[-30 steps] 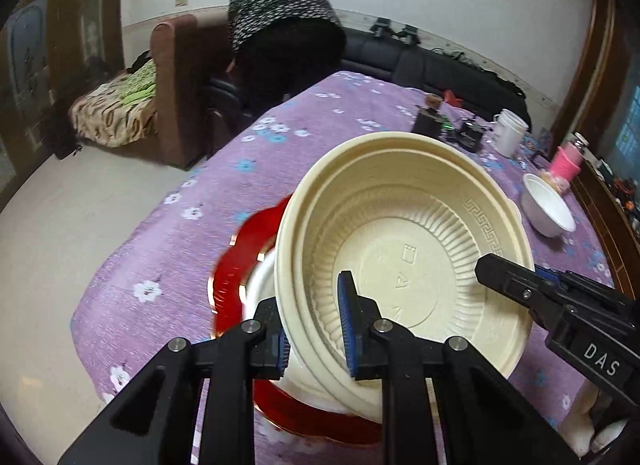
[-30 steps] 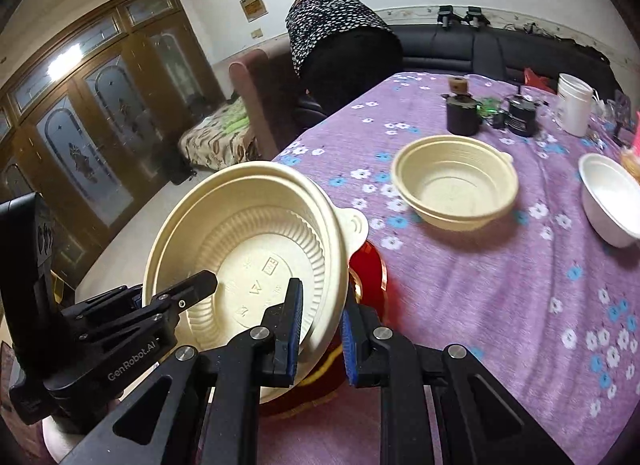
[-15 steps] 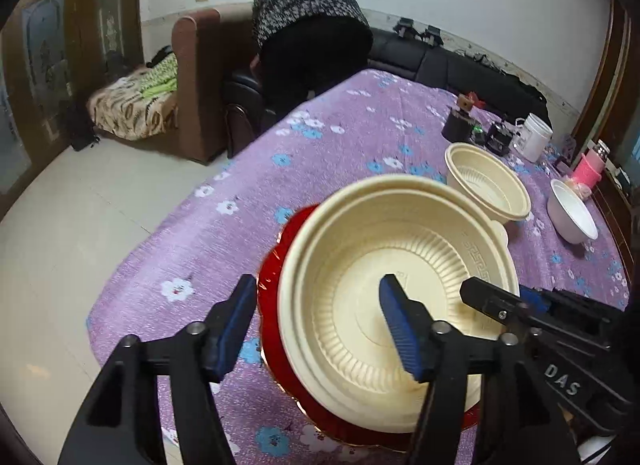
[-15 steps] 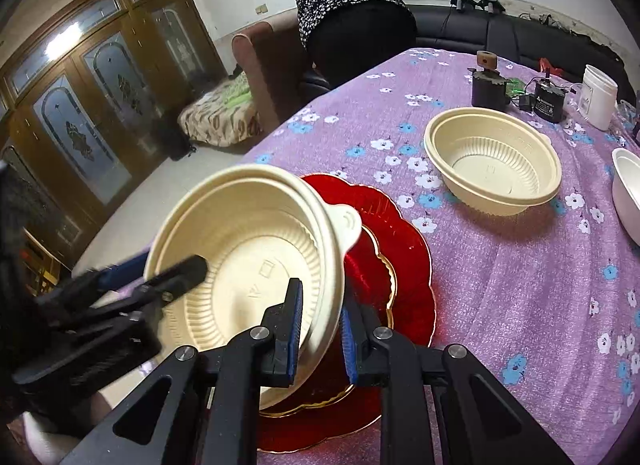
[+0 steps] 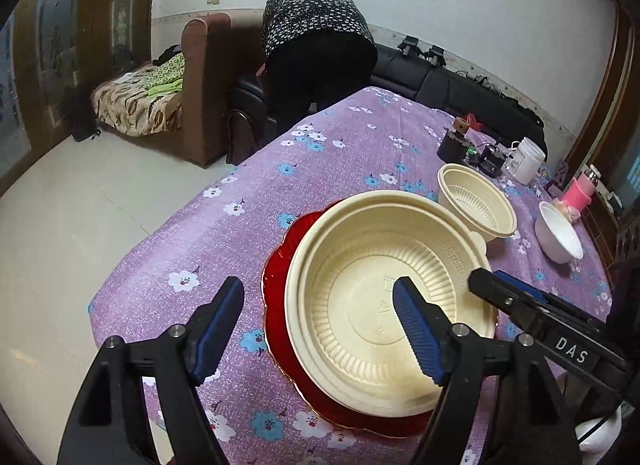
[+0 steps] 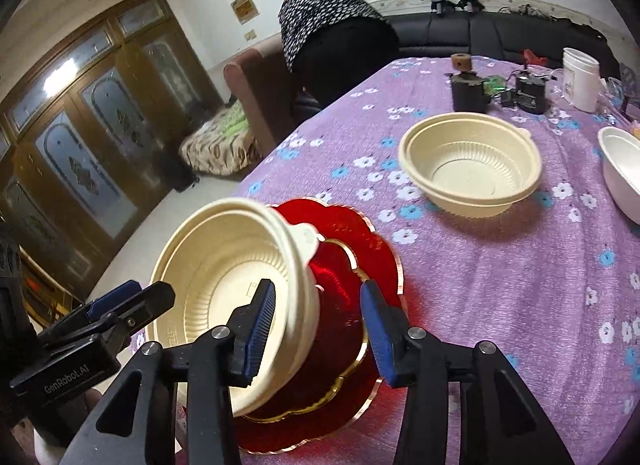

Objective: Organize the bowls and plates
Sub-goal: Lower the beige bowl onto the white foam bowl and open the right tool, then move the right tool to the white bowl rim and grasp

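Observation:
A ribbed cream bowl [image 5: 384,305] rests on the stacked red gold-rimmed plates [image 5: 280,265] at the near end of the table. My left gripper [image 5: 316,327] has its jaws opening; the bowl's near-left rim lies between them with neither pad pressing. In the right wrist view the same cream bowl [image 6: 228,265] looks tilted on the red plates [image 6: 352,233]. My right gripper [image 6: 318,329] straddles its right rim, jaws opening, pads clear of it. A second cream bowl [image 6: 472,161] and a white bowl [image 6: 620,169] sit farther back.
A person [image 5: 316,45] bends over at the table's far left edge. The purple flowered cloth [image 5: 340,153] carries dark devices [image 5: 452,145], a white jar [image 5: 524,159] and a pink cup [image 5: 580,189] at the back right. The table drops off to the floor on the left.
The cream bowl came down from its raised tilt onto the red plates. The left jaws spread off its rim first, then the right jaws parted too.

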`<action>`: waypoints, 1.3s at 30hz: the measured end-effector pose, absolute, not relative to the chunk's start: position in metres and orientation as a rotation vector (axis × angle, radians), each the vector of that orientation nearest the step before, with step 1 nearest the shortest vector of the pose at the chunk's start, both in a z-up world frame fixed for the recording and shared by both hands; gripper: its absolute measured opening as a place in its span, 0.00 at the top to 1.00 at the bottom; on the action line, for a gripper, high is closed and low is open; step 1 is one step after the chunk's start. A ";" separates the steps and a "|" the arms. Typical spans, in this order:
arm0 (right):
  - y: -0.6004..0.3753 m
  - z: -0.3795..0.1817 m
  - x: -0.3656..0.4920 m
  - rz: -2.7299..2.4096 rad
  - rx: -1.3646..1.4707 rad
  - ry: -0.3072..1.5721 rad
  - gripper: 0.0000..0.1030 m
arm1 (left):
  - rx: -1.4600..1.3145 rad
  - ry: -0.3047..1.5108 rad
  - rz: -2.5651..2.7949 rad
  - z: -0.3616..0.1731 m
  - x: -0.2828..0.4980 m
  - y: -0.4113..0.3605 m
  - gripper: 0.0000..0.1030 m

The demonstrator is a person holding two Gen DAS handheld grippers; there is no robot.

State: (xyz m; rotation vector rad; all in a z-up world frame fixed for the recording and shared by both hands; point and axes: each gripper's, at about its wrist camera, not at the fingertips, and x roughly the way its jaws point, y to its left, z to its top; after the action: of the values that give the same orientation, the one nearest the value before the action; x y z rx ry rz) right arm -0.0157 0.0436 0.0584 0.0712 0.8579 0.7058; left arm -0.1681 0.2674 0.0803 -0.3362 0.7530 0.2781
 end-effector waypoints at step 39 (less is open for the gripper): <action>-0.195 0.034 0.024 0.289 0.371 0.844 0.46 | -0.108 0.780 -0.016 0.086 -0.156 0.121 0.17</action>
State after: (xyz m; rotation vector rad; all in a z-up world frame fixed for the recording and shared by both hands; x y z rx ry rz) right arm 0.0242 -0.1953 0.0344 0.3708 0.8439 0.2894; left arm -0.1562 0.1210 0.0865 -0.1077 0.7803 -0.0158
